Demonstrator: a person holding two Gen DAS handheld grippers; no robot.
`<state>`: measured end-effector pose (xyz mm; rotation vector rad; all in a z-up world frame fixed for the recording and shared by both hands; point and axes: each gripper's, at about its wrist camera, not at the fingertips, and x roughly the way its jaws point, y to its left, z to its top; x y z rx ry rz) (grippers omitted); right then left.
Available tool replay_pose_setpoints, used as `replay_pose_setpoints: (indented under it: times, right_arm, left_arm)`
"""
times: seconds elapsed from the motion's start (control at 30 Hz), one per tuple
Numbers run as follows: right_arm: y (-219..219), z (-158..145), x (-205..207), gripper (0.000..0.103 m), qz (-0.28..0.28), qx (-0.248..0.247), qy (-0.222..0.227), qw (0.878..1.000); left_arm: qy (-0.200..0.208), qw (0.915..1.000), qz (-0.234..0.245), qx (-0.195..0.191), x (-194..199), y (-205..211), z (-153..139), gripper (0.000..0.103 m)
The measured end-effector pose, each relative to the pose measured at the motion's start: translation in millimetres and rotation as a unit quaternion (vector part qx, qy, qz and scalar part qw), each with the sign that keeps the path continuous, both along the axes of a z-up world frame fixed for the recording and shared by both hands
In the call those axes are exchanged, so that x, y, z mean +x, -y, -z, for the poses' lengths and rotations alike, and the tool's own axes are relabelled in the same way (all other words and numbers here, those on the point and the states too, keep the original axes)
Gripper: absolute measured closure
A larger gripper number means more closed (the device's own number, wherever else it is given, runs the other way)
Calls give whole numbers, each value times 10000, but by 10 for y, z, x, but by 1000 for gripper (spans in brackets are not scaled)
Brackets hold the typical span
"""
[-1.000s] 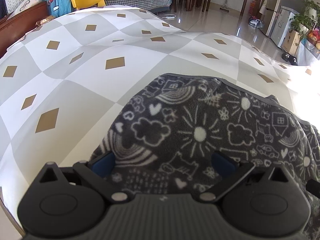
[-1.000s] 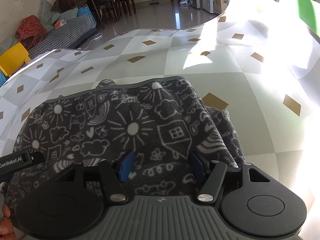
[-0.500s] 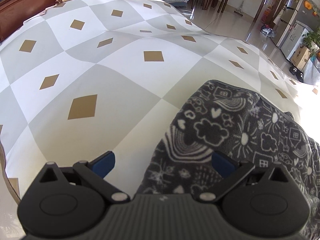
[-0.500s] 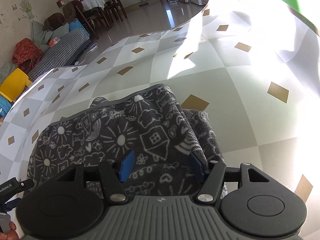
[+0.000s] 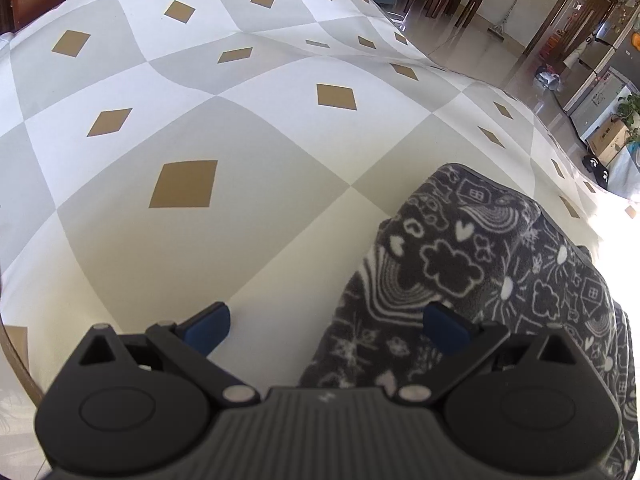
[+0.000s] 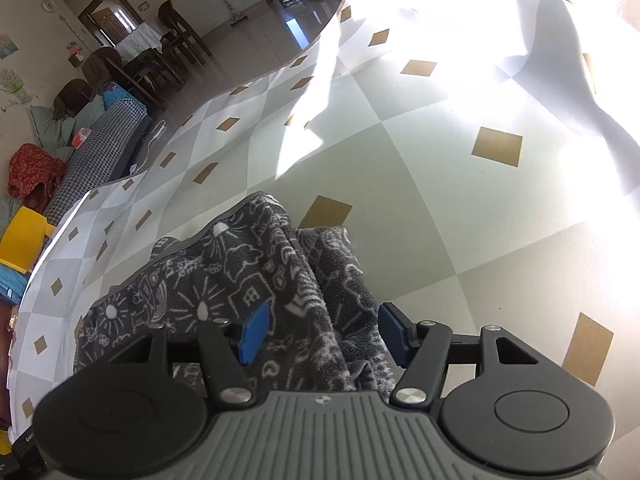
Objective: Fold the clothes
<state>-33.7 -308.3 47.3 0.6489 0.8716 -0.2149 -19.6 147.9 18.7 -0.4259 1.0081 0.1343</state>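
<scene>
Grey doodle-print fleece garment [image 5: 472, 264] lying bunched in a thick stack on the diamond-check tablecloth [image 5: 192, 120], near table's front edge. Left gripper [image 5: 326, 324] wide open, nothing gripped: one blue pad over bare cloth, the other over the fleece's left edge, probably straddling that edge to pick it up or square it. Right gripper [image 6: 320, 330] roughly half open over the garment's right folds [image 6: 336, 272]; pads not visibly pinching, so no hold. Probably lining up for the next fold.
</scene>
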Motion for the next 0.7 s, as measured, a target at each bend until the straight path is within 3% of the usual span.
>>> replay_pose_setpoints:
  times: [0.13, 0.43, 0.7]
  right_arm:
    - [129, 102, -57, 43, 168, 428, -68, 9989]
    - [144, 225, -33, 43, -21, 755, -126, 9971]
    - [150, 296, 44, 41, -205, 996, -47, 9948]
  left_arm:
    - [-22, 9999, 131, 47, 44, 67, 14, 0]
    - [-22, 9974, 715, -89, 175, 291, 35, 0]
    - [-142, 9901, 1370, -264, 353, 350, 38, 0]
